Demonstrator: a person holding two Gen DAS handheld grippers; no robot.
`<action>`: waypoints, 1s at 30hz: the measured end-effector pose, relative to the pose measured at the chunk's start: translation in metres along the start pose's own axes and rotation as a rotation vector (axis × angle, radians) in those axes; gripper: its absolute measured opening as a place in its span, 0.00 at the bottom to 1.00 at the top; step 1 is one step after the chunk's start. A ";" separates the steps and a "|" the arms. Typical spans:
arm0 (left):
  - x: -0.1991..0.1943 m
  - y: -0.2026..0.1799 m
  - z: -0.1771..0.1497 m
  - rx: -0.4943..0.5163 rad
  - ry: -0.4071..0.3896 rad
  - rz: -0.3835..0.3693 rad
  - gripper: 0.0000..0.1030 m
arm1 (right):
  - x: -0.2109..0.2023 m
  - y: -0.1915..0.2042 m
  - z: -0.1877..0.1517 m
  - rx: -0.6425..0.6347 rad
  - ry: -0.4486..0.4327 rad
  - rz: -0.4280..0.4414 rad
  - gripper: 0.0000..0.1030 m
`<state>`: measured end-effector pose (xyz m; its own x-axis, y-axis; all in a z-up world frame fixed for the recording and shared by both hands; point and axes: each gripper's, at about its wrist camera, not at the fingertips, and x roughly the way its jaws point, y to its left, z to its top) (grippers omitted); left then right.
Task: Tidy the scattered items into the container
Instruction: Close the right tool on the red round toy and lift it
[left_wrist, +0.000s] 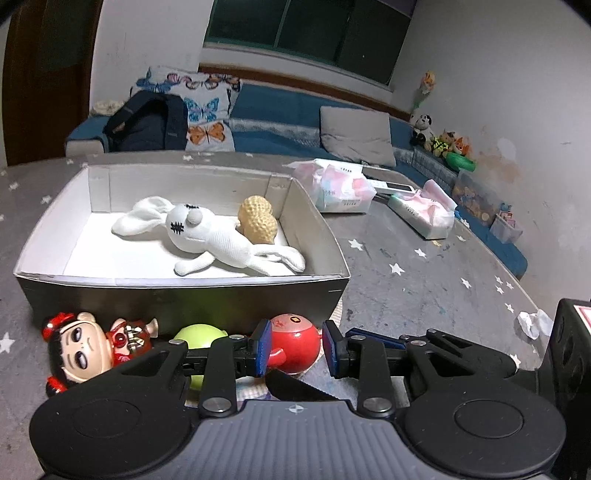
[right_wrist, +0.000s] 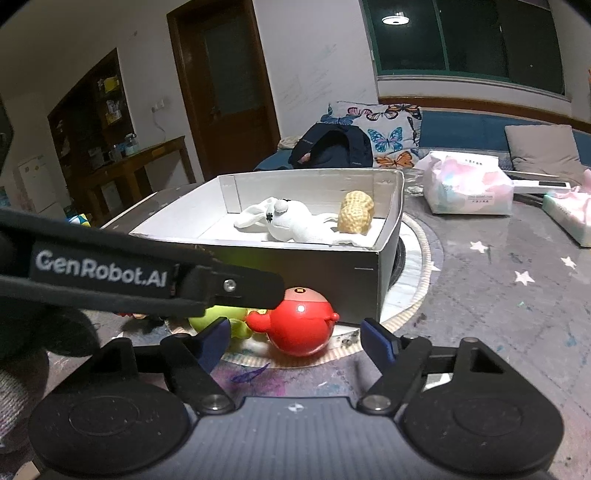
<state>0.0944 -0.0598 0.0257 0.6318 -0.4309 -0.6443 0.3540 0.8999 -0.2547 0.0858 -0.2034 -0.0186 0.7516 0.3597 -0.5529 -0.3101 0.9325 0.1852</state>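
A grey box (left_wrist: 184, 291) with white inside holds a white plush rabbit (left_wrist: 218, 236) and a peanut toy (left_wrist: 258, 221). In front of it lie a red round toy (left_wrist: 295, 343), a green toy (left_wrist: 199, 336) and a doll with black hair (left_wrist: 81, 350). My left gripper (left_wrist: 295, 350) is open, its blue pads either side of the red toy, not closed on it. In the right wrist view my right gripper (right_wrist: 295, 339) is open and empty, just before the red toy (right_wrist: 301, 325), with the green toy (right_wrist: 221, 317) beside it. The box (right_wrist: 295, 273) stands behind.
Two tissue packs (left_wrist: 343, 188) (left_wrist: 424, 212) lie on the star-patterned table to the right of the box. A crumpled paper (left_wrist: 532, 323) lies at the right edge. The left gripper's strap (right_wrist: 110, 273) crosses the right wrist view. A sofa (left_wrist: 295, 122) with cushions stands behind.
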 end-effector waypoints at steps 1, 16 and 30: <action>0.003 0.002 0.001 -0.010 0.011 -0.007 0.31 | 0.002 -0.001 0.001 0.003 0.004 0.005 0.73; 0.030 0.026 0.017 -0.122 0.126 -0.089 0.31 | 0.018 -0.011 0.003 0.050 0.036 0.074 0.59; 0.038 0.034 0.017 -0.158 0.155 -0.092 0.36 | 0.020 -0.011 0.003 0.052 0.051 0.080 0.61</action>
<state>0.1419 -0.0471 0.0049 0.4838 -0.5072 -0.7133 0.2849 0.8619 -0.4195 0.1062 -0.2059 -0.0295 0.6943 0.4326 -0.5752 -0.3366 0.9016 0.2718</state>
